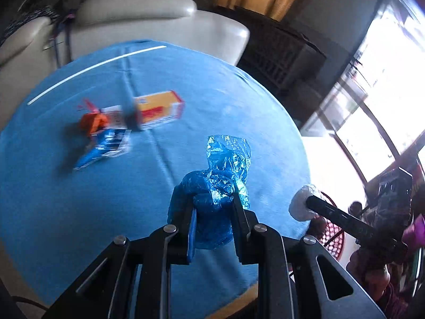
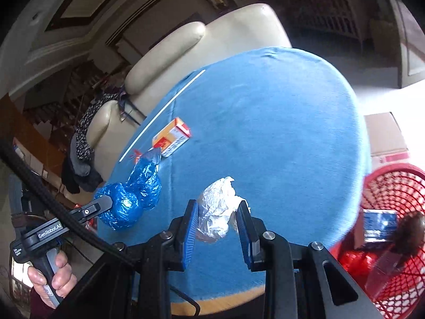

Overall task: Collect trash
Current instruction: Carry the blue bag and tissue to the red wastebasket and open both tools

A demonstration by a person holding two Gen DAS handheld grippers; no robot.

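Blue bag (image 1: 220, 186): thin crinkled plastic, glossy. Foil wad (image 2: 217, 212): creased, shiny metal. Table cover (image 2: 265, 119): matt, napped blue cloth.

Surface (image 2: 265, 122) showing blue, with one thin white stripe. Plastic bag (image 2: 132, 196) showing glossy blue; crumpled wad (image 2: 219, 207) silvery white. Carton (image 2: 171, 135) showing orange, white, red. Basket (image 2: 393, 186) showing red lattice. Fingers (image 2: 190, 235) showing blue ribbed pads.

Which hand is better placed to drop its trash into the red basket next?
Right. Its tongs hold the crumpled white wrapper, and the red mesh basket sits on that side; the left tongs holding the blue plastic bag are farther away.
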